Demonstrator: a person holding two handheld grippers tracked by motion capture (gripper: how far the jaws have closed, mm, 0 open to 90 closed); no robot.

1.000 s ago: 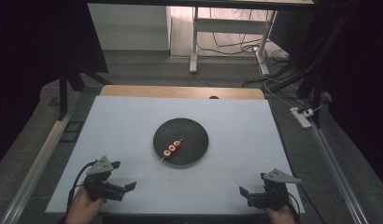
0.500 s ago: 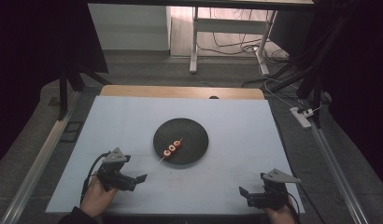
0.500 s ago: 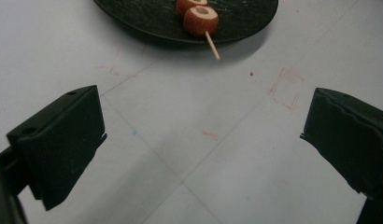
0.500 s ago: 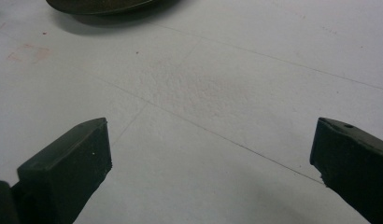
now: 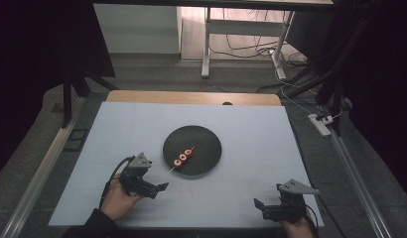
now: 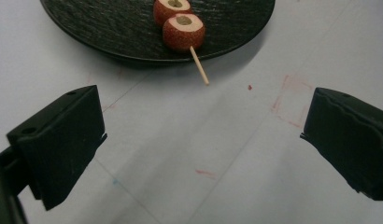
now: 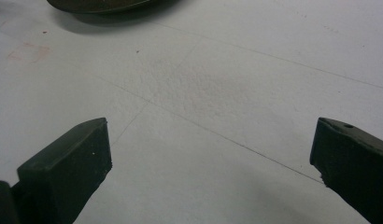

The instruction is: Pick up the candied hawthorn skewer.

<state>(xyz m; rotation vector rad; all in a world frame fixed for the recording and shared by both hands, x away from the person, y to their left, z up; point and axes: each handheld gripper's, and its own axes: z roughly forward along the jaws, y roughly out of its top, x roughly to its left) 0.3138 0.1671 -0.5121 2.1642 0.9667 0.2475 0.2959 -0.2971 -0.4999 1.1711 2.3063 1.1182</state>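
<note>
A black round plate (image 5: pixel 206 144) sits mid-table, and a skewer (image 5: pixel 182 157) of three red round pieces lies on it with its stick end poking over the plate's near-left rim. In the left gripper view the skewer (image 6: pixel 182 31) and the plate (image 6: pixel 110 32) lie just ahead of the jaws. My left gripper (image 5: pixel 161 188) is open, a short way from the plate's near-left edge, nothing between its jaws (image 6: pixel 203 144). At the near right edge of the table, my right gripper (image 5: pixel 258 204) is open and empty (image 7: pixel 213 163).
The plate stands on a pale blue-grey mat (image 5: pixel 271 148) over a wooden table (image 5: pixel 191 97). Faint red marks dot the mat (image 6: pixel 292 100) near the left gripper. Metal rails run along both sides, and a desk frame and cables stand beyond the far edge.
My left gripper has moved forward and to the right, from the near left edge to close by the plate. The right gripper has stayed put.
</note>
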